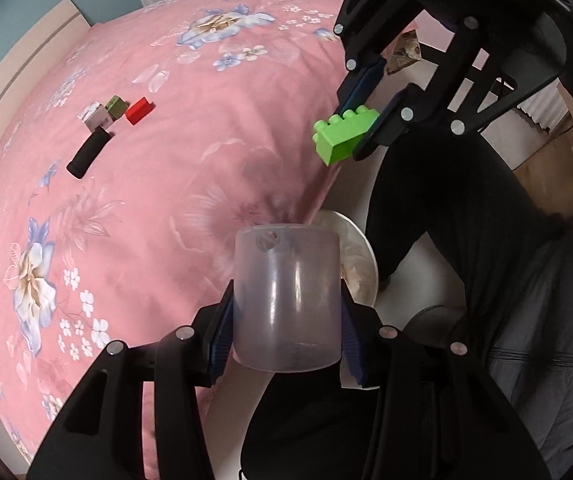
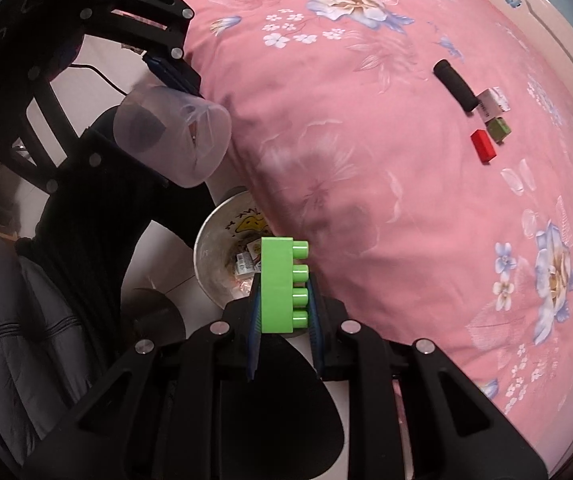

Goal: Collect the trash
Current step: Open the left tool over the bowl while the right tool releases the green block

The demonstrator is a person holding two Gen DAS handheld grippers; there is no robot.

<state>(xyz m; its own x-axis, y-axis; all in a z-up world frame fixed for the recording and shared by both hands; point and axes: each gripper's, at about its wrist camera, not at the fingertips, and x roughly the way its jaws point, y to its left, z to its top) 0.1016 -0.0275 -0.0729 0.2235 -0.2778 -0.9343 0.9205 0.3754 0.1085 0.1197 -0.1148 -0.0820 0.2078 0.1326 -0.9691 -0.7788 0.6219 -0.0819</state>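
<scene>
The left gripper [image 1: 286, 344] pinches a cloudy plastic cup [image 1: 288, 300] at the bottom centre of the left wrist view, one blue pad pressed to each side of it. In the right wrist view that cup sits at the upper left, tipped on its side between the same pads. The right gripper [image 2: 284, 312] is clamped on a green toy brick [image 2: 282, 286], studs pointing to the right of the frame, low in the middle.

Just behind the brick, by the edge of the bed, stands a round metal bin [image 2: 206, 248] with scraps of paper inside; what they are is hard to make out.

On the pink flowered bedspread [image 2: 366, 160], toward the upper right, lie a black cylinder [image 2: 455, 84], a small white box [image 2: 492, 102], a green cube [image 2: 498, 129] and a red block [image 2: 483, 145], close together and well apart from both grippers.
</scene>
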